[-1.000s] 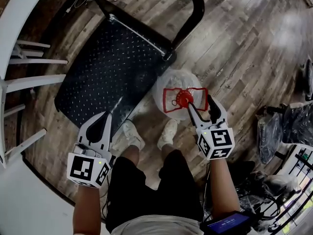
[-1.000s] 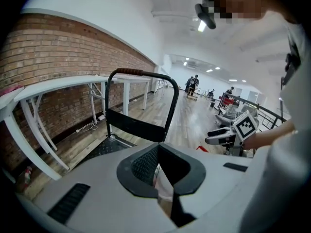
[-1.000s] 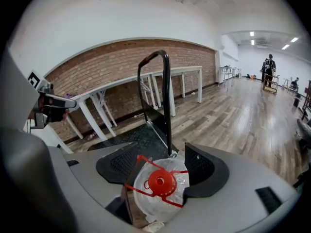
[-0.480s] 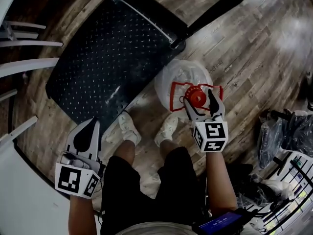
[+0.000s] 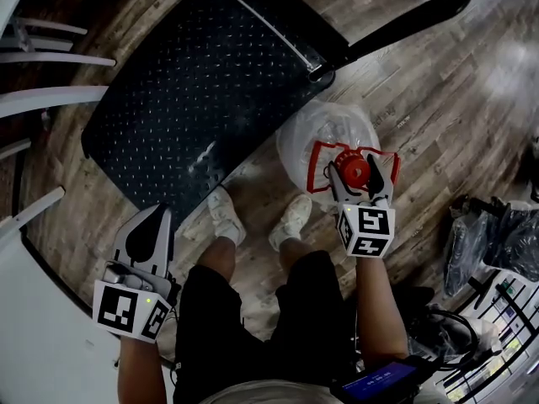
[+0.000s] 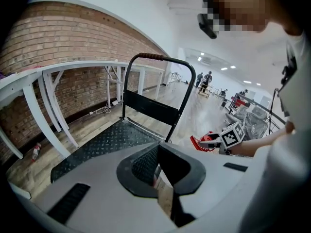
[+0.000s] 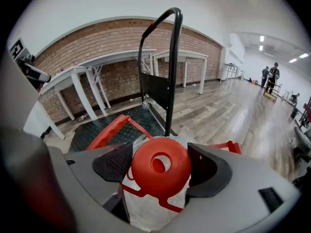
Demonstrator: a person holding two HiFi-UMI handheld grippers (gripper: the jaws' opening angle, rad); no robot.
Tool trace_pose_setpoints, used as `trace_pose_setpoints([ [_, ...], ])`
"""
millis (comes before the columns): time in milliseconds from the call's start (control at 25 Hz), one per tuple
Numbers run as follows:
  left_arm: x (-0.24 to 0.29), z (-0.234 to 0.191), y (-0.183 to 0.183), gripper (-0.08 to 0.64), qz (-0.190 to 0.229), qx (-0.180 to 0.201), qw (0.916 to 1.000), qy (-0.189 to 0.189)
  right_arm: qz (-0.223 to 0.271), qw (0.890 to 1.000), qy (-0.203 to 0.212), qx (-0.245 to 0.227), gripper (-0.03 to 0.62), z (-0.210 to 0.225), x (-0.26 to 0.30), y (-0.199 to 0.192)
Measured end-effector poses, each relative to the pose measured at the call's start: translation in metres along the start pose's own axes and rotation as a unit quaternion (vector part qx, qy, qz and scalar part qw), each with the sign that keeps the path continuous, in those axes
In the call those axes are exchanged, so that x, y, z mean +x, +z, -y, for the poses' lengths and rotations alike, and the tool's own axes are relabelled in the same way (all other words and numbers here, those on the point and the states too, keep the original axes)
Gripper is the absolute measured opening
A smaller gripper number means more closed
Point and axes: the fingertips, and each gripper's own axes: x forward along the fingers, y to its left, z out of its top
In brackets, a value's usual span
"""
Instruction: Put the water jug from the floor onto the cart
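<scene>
two hand-held grippers are seen from above, over a person's legs and pale shoes [image 5: 226,219]. the water jug [image 5: 320,133] is stood upright on the floor [image 5: 438,108], with its long axis vertical and its red cap [image 5: 356,172] pointed straight up at the head camera. it is placed just beside the near right corner of the cart [image 5: 168,82], close to the foot of the black push handle [image 5: 404,23], and not on the deck. a red carrying frame [image 5: 317,171] is fitted round its neck, and the clear body is seen below that

the right gripper [image 5: 362,175] is held over the jug's top. its jaws have just been opening and are spread wide, with the red cap set between them. in the right gripper view the cap fills nearly the whole gap, and no firm press of the pads on it can be made out. the left gripper [image 5: 154,219] is held low at the left, well apart from the jug, with its jaws closed tip to tip

the cart's deck is made of dark studded metal. the floor is laid in grey-brown wood planks. white table legs [image 5: 50,57] are seen at the left edge, a brick wall [image 6: 58,38] is shown behind them, and dark bags [image 5: 505,242] are heaped at the right
</scene>
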Motion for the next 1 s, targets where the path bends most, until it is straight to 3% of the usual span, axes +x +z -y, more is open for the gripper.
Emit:
trace_pose_setpoints([
  [80, -0.001, 0.001, 0.001, 0.0, 0.001, 0.0, 1.0, -0.001, 0.004, 1.0, -0.009, 0.002, 0.321, 0.003, 0.0, 0.001],
  [480, -0.007, -0.001, 0.006, 0.0, 0.0, 0.008, 1.0, -0.001, 0.021, 0.999, -0.034, 0.011, 0.313, 0.009, -0.009, 0.003],
  [720, -0.026, 0.005, 0.031, 0.0, 0.022, 0.006, 0.9997, 0.007, 0.036, 0.998, -0.042, 0.021, 0.311, 0.019, -0.062, 0.038],
  [1000, -0.079, 0.027, 0.084, 0.0, 0.062, 0.01, 0.998, 0.009, 0.038, 0.998, -0.04, 0.006, 0.311, 0.023, -0.149, 0.097],
])
